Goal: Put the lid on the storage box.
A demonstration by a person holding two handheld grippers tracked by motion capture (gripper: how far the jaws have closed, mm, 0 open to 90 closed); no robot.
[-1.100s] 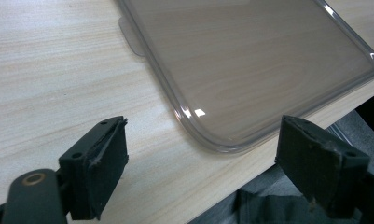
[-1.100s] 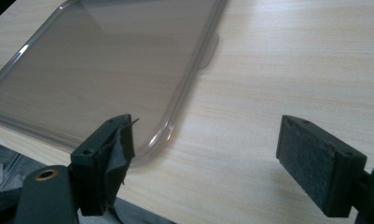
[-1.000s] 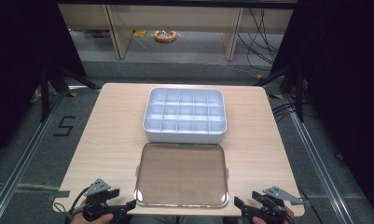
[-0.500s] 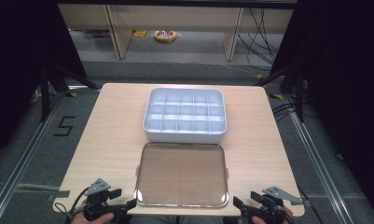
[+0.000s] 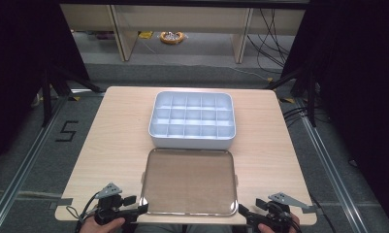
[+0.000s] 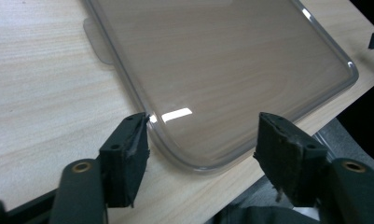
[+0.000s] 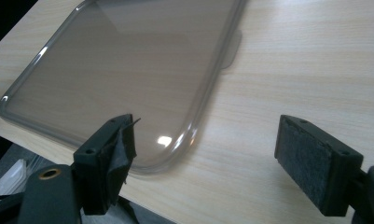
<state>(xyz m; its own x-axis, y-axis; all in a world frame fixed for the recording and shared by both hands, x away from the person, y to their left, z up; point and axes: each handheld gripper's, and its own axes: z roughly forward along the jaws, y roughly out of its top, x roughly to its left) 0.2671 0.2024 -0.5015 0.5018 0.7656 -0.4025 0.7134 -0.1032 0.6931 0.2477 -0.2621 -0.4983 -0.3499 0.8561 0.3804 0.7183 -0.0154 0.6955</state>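
Your pale wood counter (image 5: 114,141) stood on grey floor (image 5: 32,160). The clear lid (image 5: 189,180) lay at its near edge, its corners between each hand-held gripper's parted jaws; your left hand-held gripper (image 6: 201,144) had just been closing, your right hand-held gripper (image 7: 205,156) gaped wide. The high view added the compartment box (image 5: 192,120).

In the high view the person's hands are cut off by the bottom edge. In the left claw view the clear smoky plastic lid (image 6: 231,70) runs off the top edge, and likewise in the right claw view (image 7: 128,65). The yellowish object on the far floor (image 5: 171,37) is too small to tell.

Clear flat lid (image 5: 189,180) at table's near edge
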